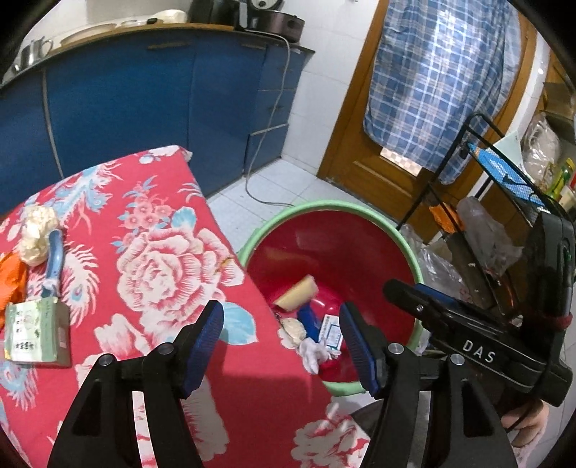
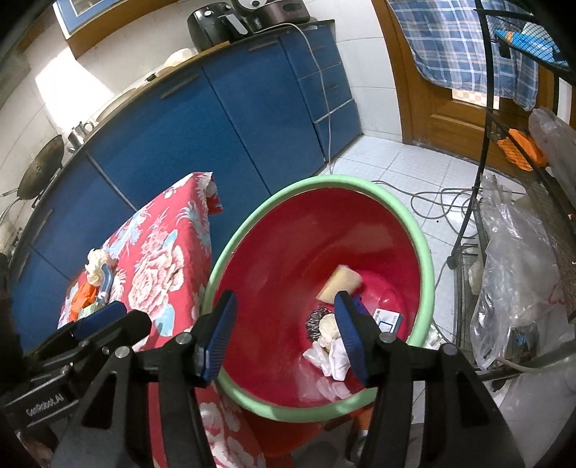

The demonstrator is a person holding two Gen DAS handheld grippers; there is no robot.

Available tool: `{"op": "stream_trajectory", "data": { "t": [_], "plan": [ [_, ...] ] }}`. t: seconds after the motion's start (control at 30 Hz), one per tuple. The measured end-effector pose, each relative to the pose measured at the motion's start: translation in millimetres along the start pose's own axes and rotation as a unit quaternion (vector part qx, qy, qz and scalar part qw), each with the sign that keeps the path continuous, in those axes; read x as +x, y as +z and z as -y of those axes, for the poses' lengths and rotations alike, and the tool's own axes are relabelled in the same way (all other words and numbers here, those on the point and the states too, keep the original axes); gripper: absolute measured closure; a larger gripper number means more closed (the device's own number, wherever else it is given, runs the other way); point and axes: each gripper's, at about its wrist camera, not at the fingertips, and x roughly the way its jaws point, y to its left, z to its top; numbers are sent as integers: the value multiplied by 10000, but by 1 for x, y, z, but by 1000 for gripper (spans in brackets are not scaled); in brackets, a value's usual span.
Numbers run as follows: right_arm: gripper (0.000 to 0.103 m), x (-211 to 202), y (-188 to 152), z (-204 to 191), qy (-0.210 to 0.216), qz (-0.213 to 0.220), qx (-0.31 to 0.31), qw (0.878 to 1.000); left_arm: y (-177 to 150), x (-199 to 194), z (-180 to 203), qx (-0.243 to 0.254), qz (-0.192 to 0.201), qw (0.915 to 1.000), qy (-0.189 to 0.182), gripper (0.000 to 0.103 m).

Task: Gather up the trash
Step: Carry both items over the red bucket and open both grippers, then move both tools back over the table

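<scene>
Both your claws are apart and empty: your left gripper [image 1: 280, 342] straddles the edge between the floral tablecloth [image 1: 162, 259] and the red basin [image 1: 360, 230], and your right gripper [image 2: 284, 331] hangs over that basin. Trash lies at its bottom, centre-right of the frame: a yellow sponge [image 2: 342, 282], crumpled tissue [image 2: 334, 356] and a small box [image 2: 388, 320]. A green carton [image 1: 32, 329] and a paper wad [image 1: 36, 234] wait at the left of the cloth

A home kitchen. Blue cabinets [image 2: 187, 144] run under a counter holding a black air fryer [image 2: 216, 23], a wok [image 2: 39, 169] and a metal kettle [image 2: 81, 131]. White floor tiles [image 2: 388, 158] meet a wooden door [image 1: 363, 118] draped with checked cloth [image 1: 439, 79].
</scene>
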Motion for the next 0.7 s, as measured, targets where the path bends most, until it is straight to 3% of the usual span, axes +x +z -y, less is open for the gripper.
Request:
{"op": "stream_trajectory", "data": {
  "t": [0.37, 0.7],
  "plan": [
    [41, -4, -5, -32, 188, -28, -260, 9995, -3, -25, -43, -457, 194, 9979, 415, 35],
    [38, 1, -6, -84, 464, -112, -669, 9966, -5, -54, -96, -833, 426, 9905, 1009, 35]
  ]
}}
